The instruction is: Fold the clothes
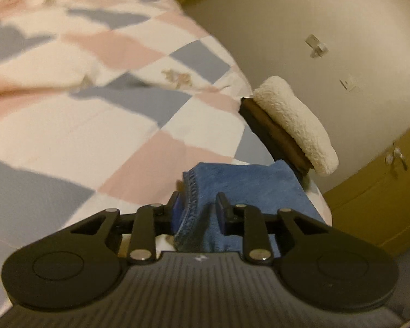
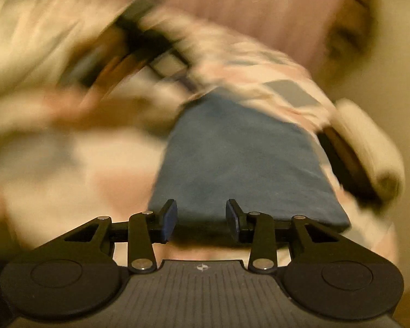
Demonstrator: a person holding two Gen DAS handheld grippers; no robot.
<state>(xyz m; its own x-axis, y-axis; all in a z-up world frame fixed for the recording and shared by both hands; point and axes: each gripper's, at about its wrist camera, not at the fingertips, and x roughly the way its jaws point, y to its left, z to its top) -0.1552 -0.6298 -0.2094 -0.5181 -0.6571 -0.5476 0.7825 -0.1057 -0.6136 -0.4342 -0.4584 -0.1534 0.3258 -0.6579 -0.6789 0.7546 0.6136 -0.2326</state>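
Note:
A blue towel-like cloth point(image 1: 248, 183) lies on the checked quilt point(image 1: 95, 109) at the bed's edge. In the left wrist view my left gripper point(image 1: 199, 209) is shut on the cloth's stitched hem, which bunches up between the two pads. In the blurred right wrist view the blue cloth point(image 2: 232, 158) stretches flat away from my right gripper point(image 2: 201, 216). The right gripper's jaws stand apart just above the cloth's near edge and its pads press on nothing. A dark blurred shape point(image 2: 147, 41) reaches toward the cloth's far corner.
A cream fleece cushion point(image 1: 295, 123) sits on a dark wooden seat point(image 1: 273, 136) against the bed's side. Behind it are a pale wall point(image 1: 314, 13) and a yellow cabinet point(image 1: 374, 199) with metal handles. The quilt spreads out to the left.

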